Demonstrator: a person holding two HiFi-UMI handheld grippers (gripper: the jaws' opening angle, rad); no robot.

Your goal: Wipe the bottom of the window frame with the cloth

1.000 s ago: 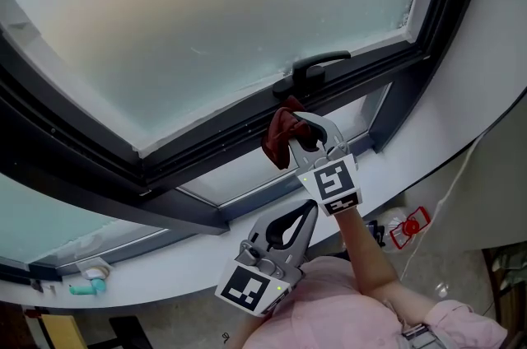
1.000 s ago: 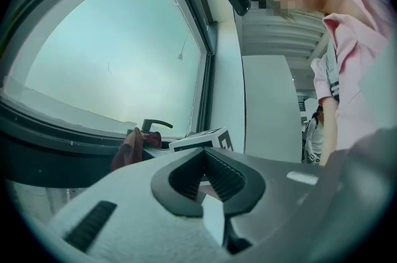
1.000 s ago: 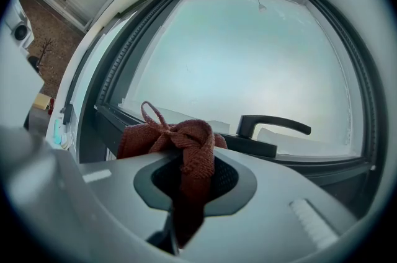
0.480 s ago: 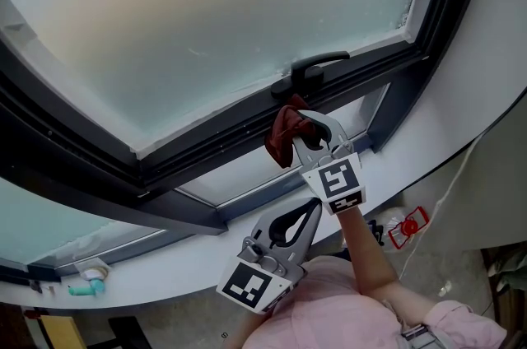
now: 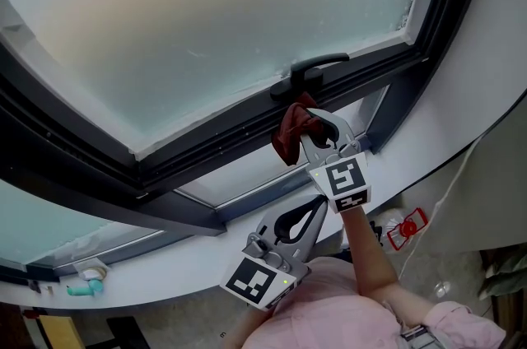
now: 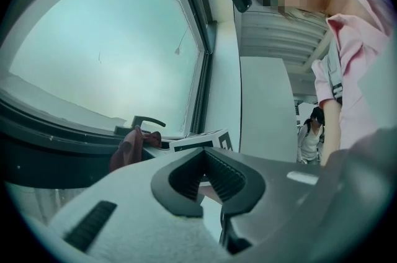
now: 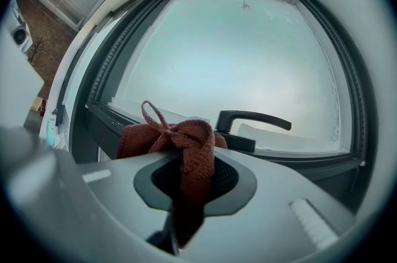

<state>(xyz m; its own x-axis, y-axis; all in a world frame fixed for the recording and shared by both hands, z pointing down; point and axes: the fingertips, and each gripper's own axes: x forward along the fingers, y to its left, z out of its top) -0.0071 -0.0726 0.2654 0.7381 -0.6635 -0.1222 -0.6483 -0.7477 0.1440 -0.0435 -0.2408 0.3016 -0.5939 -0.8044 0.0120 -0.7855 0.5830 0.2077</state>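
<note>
The right gripper (image 5: 315, 127) jaws clamp the cloth (image 5: 290, 135); the cloth sits at the bottom frame rail (image 5: 206, 148), apparently touching, just beside the handle (image 5: 317, 66); the rail's long axis runs left-right; the left gripper (image 5: 306, 211) jaws are together, empty, nearer.

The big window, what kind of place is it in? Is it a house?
Indoors, maybe a hallway in a big building, though I can't be sure. There's a frosted window with a dark frame and handle above a white sill, and a person with a backpack stands further along.
</note>
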